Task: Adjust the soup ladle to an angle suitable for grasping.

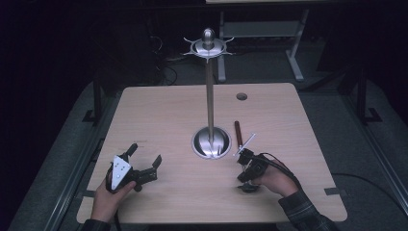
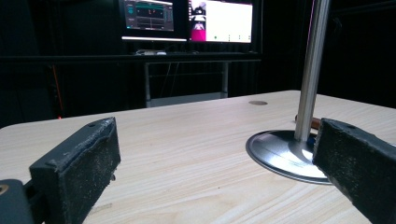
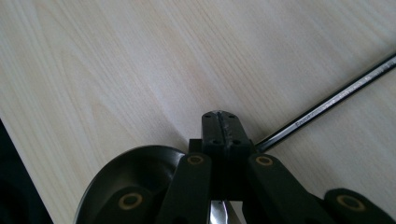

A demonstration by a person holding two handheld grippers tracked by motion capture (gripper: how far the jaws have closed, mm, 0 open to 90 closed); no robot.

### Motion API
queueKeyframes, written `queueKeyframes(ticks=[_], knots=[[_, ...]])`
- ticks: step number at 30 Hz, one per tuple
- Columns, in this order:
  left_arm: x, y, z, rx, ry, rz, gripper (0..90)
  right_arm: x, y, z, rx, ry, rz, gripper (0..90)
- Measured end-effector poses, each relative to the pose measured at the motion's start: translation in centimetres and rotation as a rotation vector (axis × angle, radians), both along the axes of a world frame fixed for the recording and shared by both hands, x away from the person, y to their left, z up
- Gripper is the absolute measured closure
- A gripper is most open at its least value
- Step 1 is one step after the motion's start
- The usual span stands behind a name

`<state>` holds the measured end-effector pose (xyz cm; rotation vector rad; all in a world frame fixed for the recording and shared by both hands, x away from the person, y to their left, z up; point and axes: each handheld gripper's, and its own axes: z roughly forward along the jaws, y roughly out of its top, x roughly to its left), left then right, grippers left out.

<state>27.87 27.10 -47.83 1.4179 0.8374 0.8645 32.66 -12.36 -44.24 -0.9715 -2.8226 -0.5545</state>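
High view shows a pale wood-grain surface [image 1: 159, 110] with a tall polished steel stand [image 1: 210, 103] rising from a round dished base to a hooked crown. Left of that base, the left gripper [image 1: 144, 155] rests in a hand [image 1: 108, 197] with its black, rough-padded jaws spread wide and empty; in the left gripper view the stand's mirror-bright base sits just beyond the right-hand jaw. The right gripper [image 1: 243, 155] has its jaws clenched on a slim metal ladle [image 3: 327, 105], whose thin straight handle runs out past the jaw tips and whose dark rounded bowl lies behind them. A slender reddish-brown stick [image 1: 237, 134] lies just beyond those jaws, beside the base.
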Motion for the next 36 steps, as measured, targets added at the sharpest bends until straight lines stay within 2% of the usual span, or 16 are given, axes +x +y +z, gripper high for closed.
queueKeyframes(ticks=[12, 15, 17, 31, 36], knots=[[0.0, 0.0, 0.0, -0.001, -0.001, 0.0, 0.3, 0.1, -0.4, 0.1, -0.026, 0.017, -0.011, 89.8], [0.0, 0.0, 0.0, -0.001, 0.0, 0.001, 0.3, 0.1, -0.7, 0.0, -0.039, 0.023, -0.029, 89.8], [0.0, 0.0, 0.0, -0.001, -0.001, 0.0, 0.3, 0.3, -1.1, 0.0, -0.043, 0.014, -0.024, 89.8], [0.0, 0.0, 0.0, -0.001, -0.002, 0.0, 0.3, 1.2, -4.2, 0.0, -0.06, 0.033, -0.106, 89.9], [0.0, 0.0, 0.0, -0.001, 0.001, 0.0, 0.3, 1.5, -5.6, 0.3, -0.061, 0.029, -0.155, 89.8]])
